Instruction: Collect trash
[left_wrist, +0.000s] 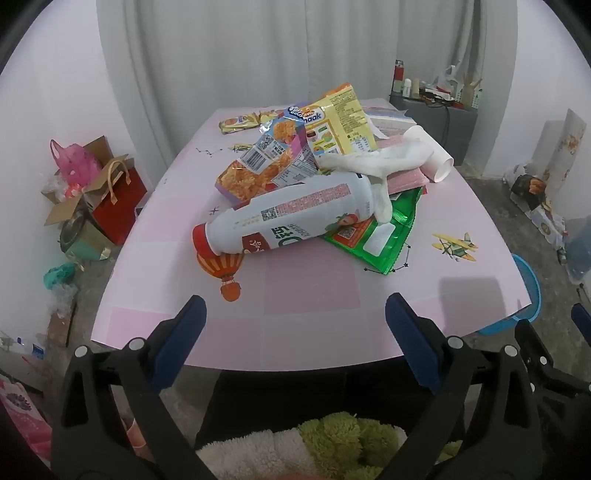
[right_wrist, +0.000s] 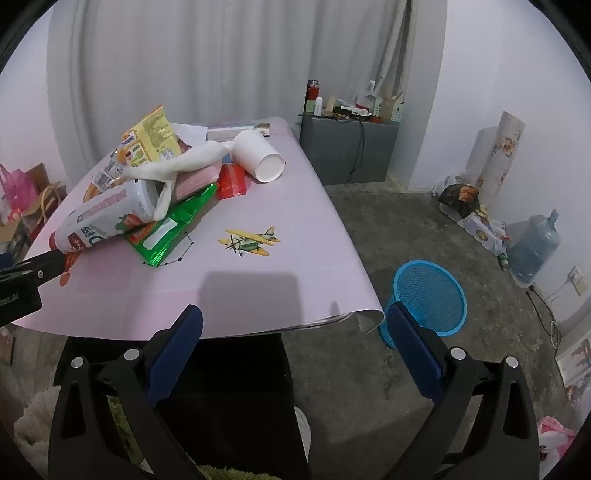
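Left gripper (left_wrist: 293, 314): released, blue pads spread wide with nothing between them, hanging over the near edge of the worktop short of the bottle.
Right gripper (right_wrist: 293, 323): also released and empty, at the near right corner of the worktop, well apart from the bottle.
Worktop (left_wrist: 314, 295): pink cover with a printed balloon and plane; its far end is hidden behind the trash heap.
Bottle (left_wrist: 284, 218): white plastic with a red cap, lying on its side at the front of the heap, cap toward the left edge; the label text is too small to read.
Snack bags (left_wrist: 295, 147): orange and yellow packets piled just behind the bottle, overlapping so their edges are hard to sort out.
Green wrapper (left_wrist: 376, 236): flat on the worktop, partly tucked under the bottle's base.
White cloth (left_wrist: 376, 162): a limp, twisted piece draped over the bottle's base; what it is cannot be told.
Paper cup (right_wrist: 260, 157): on its side behind and right of the bottle, mouth facing the near right.
Red packet (right_wrist: 232, 181): between the cup and the bottle, mostly covered in the left view.
Blue basket (right_wrist: 428, 295): on the floor right of the worktop, beyond the bottle's side; cut to a sliver in the left view.
Floor clutter: bags and boxes left of the bottle's end, blurred.
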